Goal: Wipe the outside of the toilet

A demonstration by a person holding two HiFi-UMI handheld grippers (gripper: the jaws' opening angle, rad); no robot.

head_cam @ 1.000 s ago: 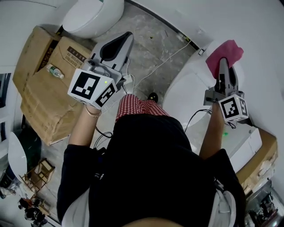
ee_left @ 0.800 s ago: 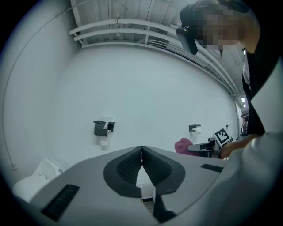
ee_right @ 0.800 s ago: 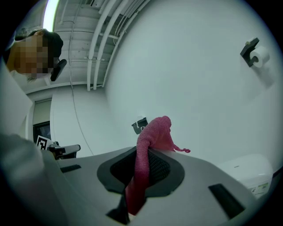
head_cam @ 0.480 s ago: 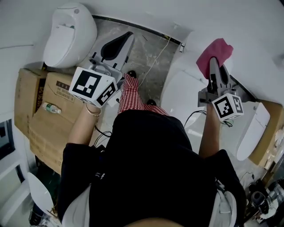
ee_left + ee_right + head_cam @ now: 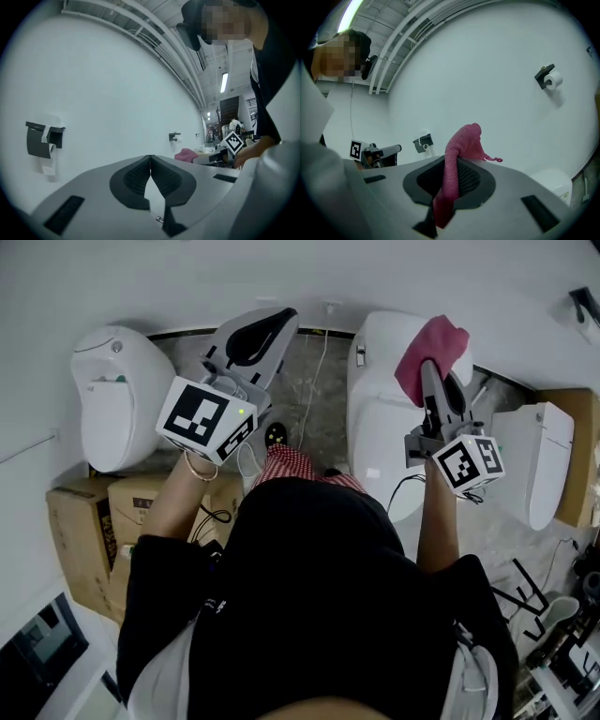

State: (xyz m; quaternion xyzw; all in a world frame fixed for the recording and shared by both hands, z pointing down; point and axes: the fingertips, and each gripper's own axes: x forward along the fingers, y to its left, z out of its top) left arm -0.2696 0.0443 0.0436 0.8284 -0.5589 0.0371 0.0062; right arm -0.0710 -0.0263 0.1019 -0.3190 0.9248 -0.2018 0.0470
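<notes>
Toilet (image 5: pixel 377 442) exterior, cloth (image 5: pixel 427 345) held over it.
Your right tongs (image 5: pixel 432 376) clamp the cloth for wiping; your left tongs (image 5: pixel 281 317), closed on nothing, wait left of the toilet.

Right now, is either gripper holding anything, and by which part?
The right gripper holds the pink cloth, pinched along a strip between its jaws, with a bunched end sticking out past the tips. The left gripper is shut and empty.
</notes>
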